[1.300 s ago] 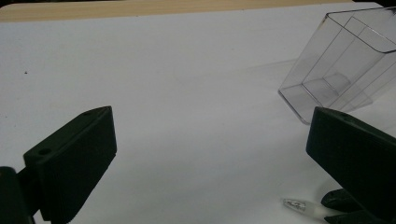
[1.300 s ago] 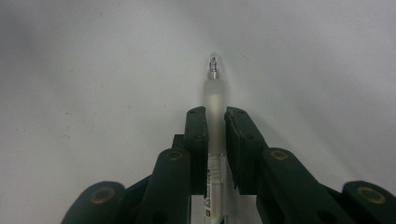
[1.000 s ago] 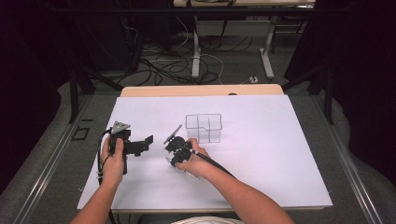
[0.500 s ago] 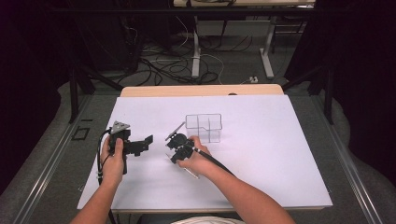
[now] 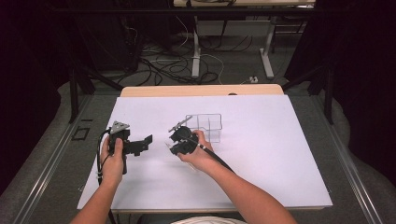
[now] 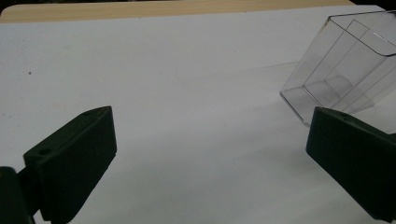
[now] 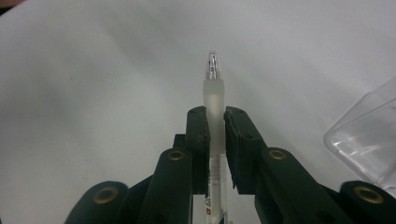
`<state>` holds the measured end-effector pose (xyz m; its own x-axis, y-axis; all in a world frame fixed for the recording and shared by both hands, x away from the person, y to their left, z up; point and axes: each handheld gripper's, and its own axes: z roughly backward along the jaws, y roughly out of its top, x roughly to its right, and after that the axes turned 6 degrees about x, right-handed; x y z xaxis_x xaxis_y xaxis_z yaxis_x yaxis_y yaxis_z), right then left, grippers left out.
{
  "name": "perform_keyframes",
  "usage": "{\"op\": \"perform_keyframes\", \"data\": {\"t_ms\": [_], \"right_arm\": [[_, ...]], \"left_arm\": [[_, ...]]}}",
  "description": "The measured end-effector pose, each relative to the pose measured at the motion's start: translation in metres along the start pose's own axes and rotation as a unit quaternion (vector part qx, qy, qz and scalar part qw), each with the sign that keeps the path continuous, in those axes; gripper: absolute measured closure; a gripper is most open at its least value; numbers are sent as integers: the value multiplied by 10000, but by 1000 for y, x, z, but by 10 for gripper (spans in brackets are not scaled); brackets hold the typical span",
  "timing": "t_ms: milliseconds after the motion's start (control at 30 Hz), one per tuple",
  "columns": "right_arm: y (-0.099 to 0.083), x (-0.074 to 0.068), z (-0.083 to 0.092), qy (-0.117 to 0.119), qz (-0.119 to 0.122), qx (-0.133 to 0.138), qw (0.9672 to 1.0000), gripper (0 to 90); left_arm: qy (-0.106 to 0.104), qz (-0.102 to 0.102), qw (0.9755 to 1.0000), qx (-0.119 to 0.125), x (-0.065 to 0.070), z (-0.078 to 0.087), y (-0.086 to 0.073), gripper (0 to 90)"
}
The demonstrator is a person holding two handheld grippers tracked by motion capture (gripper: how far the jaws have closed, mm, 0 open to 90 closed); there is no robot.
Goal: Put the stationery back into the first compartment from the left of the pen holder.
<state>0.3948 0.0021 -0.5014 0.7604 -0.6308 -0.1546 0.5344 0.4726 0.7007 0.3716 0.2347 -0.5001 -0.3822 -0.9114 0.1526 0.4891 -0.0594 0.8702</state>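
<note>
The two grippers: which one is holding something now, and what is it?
The right gripper: its jaws are shut on a clear pen. The left gripper is open, with nothing between its jaws.

A lab or recording workspace is suggested rather than a home. A bench [image 5: 280, 154] covered by a plain white sheet is seen in the high view, with a strip of bare wood left exposed along its edge at 12 o'clock. Beyond that edge, loose cables [image 5: 159, 70] are spread over a grey floor, and the white metal legs of another table [image 5: 268, 51] are seen at about 1 o'clock. The surroundings are kept dark, with black frame posts [image 5: 73, 91] standing at 10 o'clock and at 2 o'clock. Metal rails [image 5: 46, 163] are laid along both sides of the bench.
</note>
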Motion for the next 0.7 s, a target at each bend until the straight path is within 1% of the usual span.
{"op": "perform_keyframes", "data": {"t_ms": [33,100,133,167,233,300,333,367,400,467,500,533,567,600,667,700], "right_arm": [[1,0,2,-12,-18,23,10000,803],[4,2,7,-47,-29,178,9998,803],[6,2,9,-64,-88,199,9997,803],[7,2,11,-82,-77,289,9995,803],[10,4,16,-88,-49,341,9994,804],[13,5,20,-122,-93,453,9989,804],[13,6,21,-120,-106,558,9983,803],[15,7,24,-101,-100,467,9988,803],[16,8,25,-128,-131,535,9984,804],[18,10,28,-124,-137,549,9983,803],[19,10,28,-137,-161,692,9974,804],[20,12,31,-134,-132,552,9983,803],[21,12,32,-136,-131,574,9982,804],[22,12,33,-150,-190,651,9976,803],[25,14,36,-166,-145,614,9979,803],[26,15,36,-182,-149,668,9975,803]], "left_arm": [[0,0,10000,0,0,0,0,15],[-1,-2,10000,-4,0,0,0,15],[0,-1,10000,-4,0,0,0,15],[0,-1,10000,-4,0,0,0,15],[0,-3,10000,-4,0,0,0,15],[-3,-14,10000,-11,0,0,0,15],[-7,-16,10000,-25,0,0,0,15],[-5,-12,10000,-8,0,0,0,15],[-7,-20,10000,-16,0,0,0,15],[-5,-10,10000,-10,0,0,0,15],[-3,-8,10000,-12,0,0,0,15],[-5,-12,10000,-26,0,0,0,15],[-4,-4,10000,-26,0,0,0,15],[-2,-1,10000,-15,0,0,0,16],[-2,0,10000,-12,0,0,0,16],[-5,-3,10000,-26,0,0,0,16]]}}
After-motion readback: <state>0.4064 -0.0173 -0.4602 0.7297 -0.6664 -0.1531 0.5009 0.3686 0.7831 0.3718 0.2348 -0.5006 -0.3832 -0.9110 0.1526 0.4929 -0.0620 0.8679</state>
